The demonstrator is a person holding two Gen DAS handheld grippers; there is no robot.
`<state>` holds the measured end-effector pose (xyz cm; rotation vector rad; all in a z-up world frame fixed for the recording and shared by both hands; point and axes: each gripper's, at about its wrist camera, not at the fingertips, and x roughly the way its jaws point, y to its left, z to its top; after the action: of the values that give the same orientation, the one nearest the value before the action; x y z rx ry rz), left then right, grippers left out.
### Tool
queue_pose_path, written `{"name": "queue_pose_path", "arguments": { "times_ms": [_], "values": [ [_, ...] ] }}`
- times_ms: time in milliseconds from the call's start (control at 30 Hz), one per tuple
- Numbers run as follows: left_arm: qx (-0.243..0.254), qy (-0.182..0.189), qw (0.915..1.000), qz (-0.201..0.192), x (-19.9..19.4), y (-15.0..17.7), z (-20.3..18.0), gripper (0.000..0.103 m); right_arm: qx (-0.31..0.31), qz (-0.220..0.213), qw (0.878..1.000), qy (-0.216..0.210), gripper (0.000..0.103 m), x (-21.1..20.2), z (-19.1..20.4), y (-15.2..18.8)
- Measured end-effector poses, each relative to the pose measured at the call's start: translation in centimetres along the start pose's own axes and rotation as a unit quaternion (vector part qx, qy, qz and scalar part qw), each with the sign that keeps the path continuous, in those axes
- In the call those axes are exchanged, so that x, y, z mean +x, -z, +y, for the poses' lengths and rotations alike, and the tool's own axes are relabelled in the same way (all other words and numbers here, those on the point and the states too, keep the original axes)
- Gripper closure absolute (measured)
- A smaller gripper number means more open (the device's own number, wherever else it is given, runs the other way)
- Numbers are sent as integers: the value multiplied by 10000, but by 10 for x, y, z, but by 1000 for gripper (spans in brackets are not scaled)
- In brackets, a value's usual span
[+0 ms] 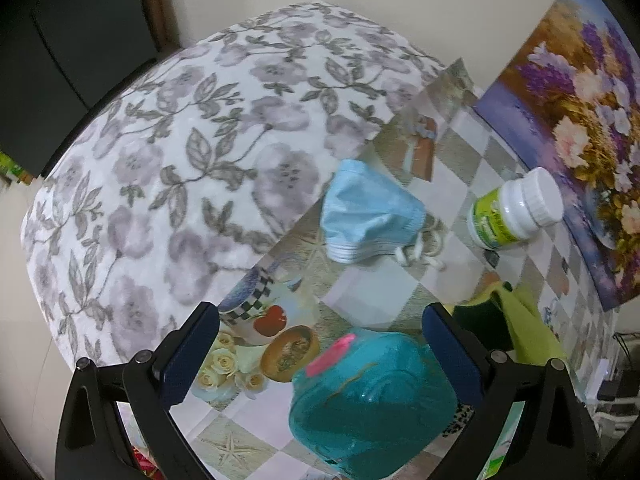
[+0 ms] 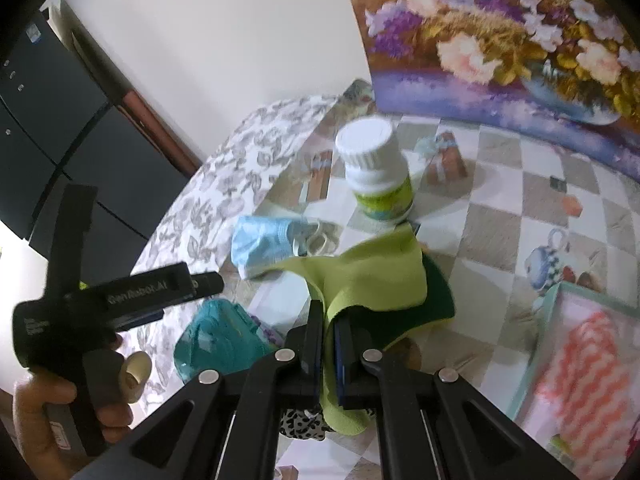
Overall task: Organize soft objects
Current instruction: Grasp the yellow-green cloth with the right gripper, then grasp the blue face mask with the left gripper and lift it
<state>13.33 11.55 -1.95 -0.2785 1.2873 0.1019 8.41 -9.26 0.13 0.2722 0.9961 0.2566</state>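
**Green cloth in hand, mask and teal pouch still out**

Your right tool [image 2: 328,340] is clenched on the green cloth [image 2: 372,276], a light green sheet with a darker green layer behind it, and the fabric folds up and over between the fingers. Your left tool [image 1: 320,344] is released, fingers spread wide, poised above the teal pouch [image 1: 372,396] and not touching it as far as you can judge.

By my reading you are early to midway. One striped coral-and-white cloth [image 2: 584,372] already lies in the light-rimmed tray [image 2: 544,320] at the right, which looks like the collecting place. Left on the desk [image 1: 360,300] are the blue face mask [image 1: 368,216], crumpled with its ear loops loose, and the teal pouch near the front edge. The white-capped bottle [image 1: 512,208] just beyond the mask is hard and probably stays where it is.

Only the right wrist view shows the tray and the striped cloth, your left hand [image 2: 44,408] on the handle, and a leopard-print scrap [image 2: 300,424] under the right tool. Only the left wrist view shows the pink tab [image 1: 332,352] on the pouch and how wide the left tool stands, and it catches just the edge of the green cloth.
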Motion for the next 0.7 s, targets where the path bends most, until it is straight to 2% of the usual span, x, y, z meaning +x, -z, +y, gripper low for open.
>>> {"name": "queue_pose_path", "arguments": {
  "times_ms": [133,300,433,600,700],
  "values": [
    [239,4,9997,-29,-4,-14,0,2,51,-176,9998,84,98,-14,-5,-5],
    [712,-176,9972,-143,-6,-38,-5,2,124,-448,9987,197,98,-33,-13,-10],
    [1062,-119,9943,63,9,-53,-15,2,196,-589,9978,243,98,-45,-22,-14],
    [1154,-52,9930,263,32,-67,-21,3,314,-604,9973,260,98,-49,-32,-14],
    [1193,7,9923,337,44,-70,-26,12,371,-570,9974,254,98,-47,-36,-14]
  ]
}}
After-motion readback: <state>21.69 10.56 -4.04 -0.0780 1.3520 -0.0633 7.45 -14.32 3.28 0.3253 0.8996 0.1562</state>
